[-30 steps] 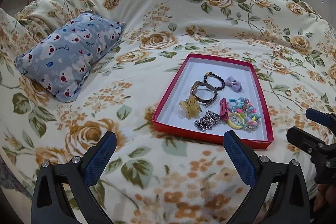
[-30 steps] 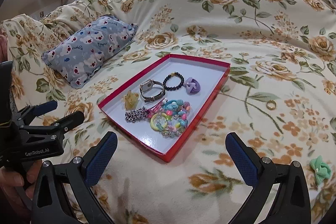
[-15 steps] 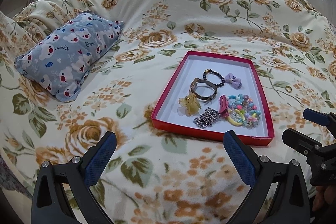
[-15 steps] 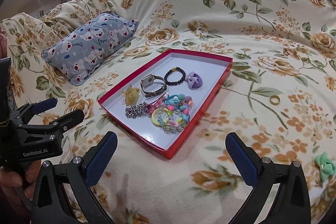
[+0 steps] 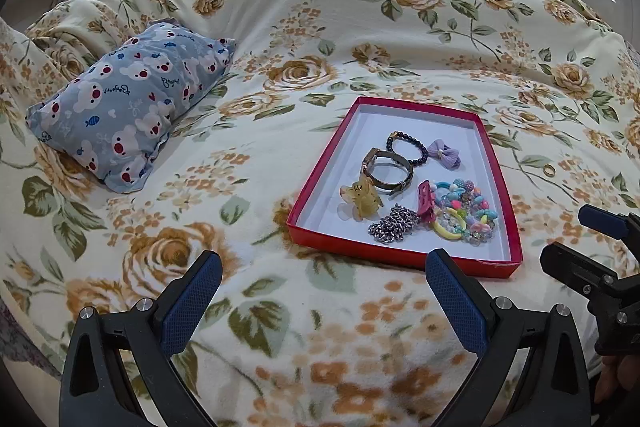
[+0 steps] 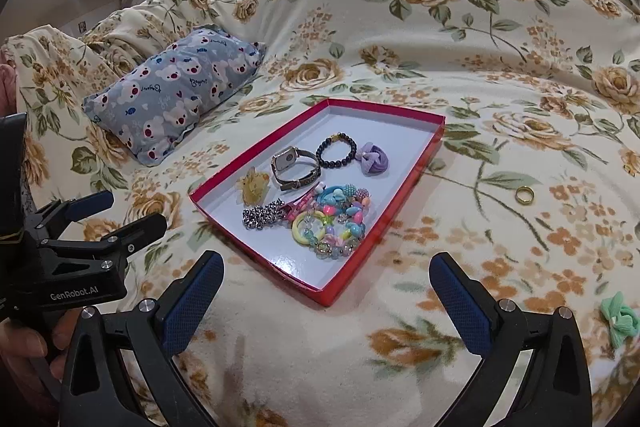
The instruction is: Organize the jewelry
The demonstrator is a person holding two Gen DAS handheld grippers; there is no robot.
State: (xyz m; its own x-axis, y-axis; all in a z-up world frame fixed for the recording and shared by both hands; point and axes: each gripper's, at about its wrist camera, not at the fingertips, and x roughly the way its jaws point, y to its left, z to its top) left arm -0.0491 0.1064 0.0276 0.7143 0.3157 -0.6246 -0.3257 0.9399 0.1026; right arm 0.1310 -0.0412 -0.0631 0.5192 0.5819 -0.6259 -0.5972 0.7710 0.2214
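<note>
Both grippers drift slightly closer to the tray point(image 6: 420, 163), nothing picked up since a second ago. Left gripper point(image 5: 320, 291) and right gripper point(image 6: 326, 293) spread, empty. Ring point(image 6: 524, 194) and green bow point(image 6: 619, 319) still on the blanket right of the tray; they look next.

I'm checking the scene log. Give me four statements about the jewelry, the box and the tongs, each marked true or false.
1. The gold ring lies inside the red box. False: it lies on the floral blanket, outside the box.
2. The watch is in the box. True.
3. The right tongs grip the mint bow. False: they are open and empty.
4. The left tongs are open. True.
</note>
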